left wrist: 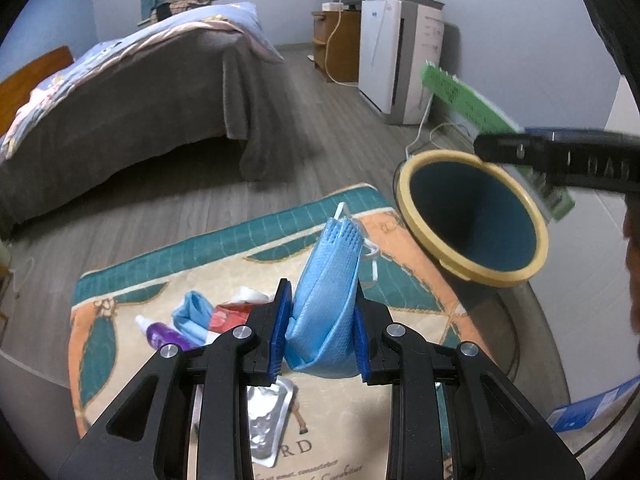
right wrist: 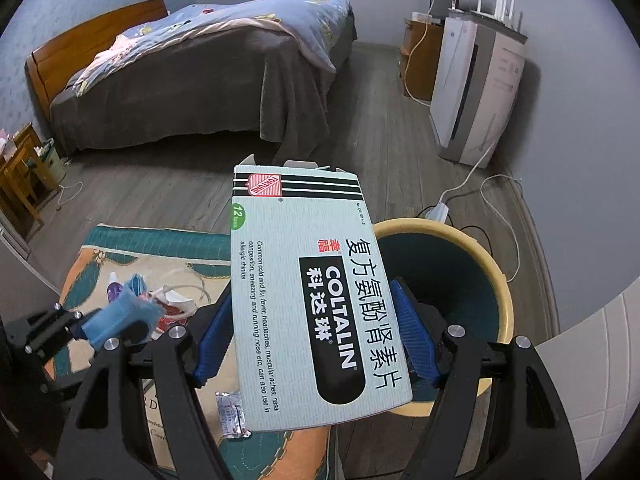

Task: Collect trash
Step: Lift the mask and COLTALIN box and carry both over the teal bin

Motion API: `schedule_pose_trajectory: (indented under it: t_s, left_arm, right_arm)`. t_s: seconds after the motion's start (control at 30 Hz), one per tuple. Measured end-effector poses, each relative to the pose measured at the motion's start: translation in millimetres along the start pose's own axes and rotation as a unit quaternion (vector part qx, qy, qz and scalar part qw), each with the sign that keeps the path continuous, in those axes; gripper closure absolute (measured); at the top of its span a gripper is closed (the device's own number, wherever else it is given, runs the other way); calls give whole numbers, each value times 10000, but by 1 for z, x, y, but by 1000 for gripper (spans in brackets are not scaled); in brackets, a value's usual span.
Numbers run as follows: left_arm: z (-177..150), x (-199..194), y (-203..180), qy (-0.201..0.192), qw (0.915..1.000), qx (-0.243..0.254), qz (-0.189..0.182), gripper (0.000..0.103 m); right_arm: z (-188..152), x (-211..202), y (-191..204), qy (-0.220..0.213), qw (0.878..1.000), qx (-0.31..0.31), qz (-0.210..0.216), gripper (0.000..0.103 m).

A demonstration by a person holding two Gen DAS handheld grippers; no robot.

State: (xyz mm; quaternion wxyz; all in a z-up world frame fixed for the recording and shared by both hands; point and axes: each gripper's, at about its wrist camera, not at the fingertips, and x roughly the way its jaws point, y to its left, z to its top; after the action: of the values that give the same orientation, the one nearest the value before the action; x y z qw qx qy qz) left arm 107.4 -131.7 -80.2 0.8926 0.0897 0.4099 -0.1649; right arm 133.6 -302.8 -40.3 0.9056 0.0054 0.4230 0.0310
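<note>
Only the right wrist view shows the printed face of the medicine box [right wrist: 316,296], clamped between the blue pads of the right gripper [right wrist: 316,332] with its long axis running away from the camera, open flap end toward the bed [right wrist: 208,76], partly over the rim of the trash bin [right wrist: 500,304]. The left wrist view shows that box only as a green sliver above the bin, but shows closely the folded blue face mask [left wrist: 326,304], upright, pinched in the closed jaws of the left gripper [left wrist: 322,336]. It is held left of the bin, above the patterned rug [left wrist: 120,280], where a purple tube [left wrist: 164,334] and a foil blister pack [left wrist: 266,420] lie.
</note>
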Motion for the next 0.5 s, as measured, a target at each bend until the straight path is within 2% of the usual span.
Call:
schedule_pose_trajectory:
  t_s: [0.23, 0.5]
  left_arm:
    - [-3, 9, -12, 96, 9999, 130, 49, 74]
    - [18, -2, -27, -68, 9996, 269, -23, 74]
  right_arm:
    - [1, 3, -19, 37, 9999, 106, -3, 30]
    - [7, -2, -50, -113, 9993, 305, -184, 30]
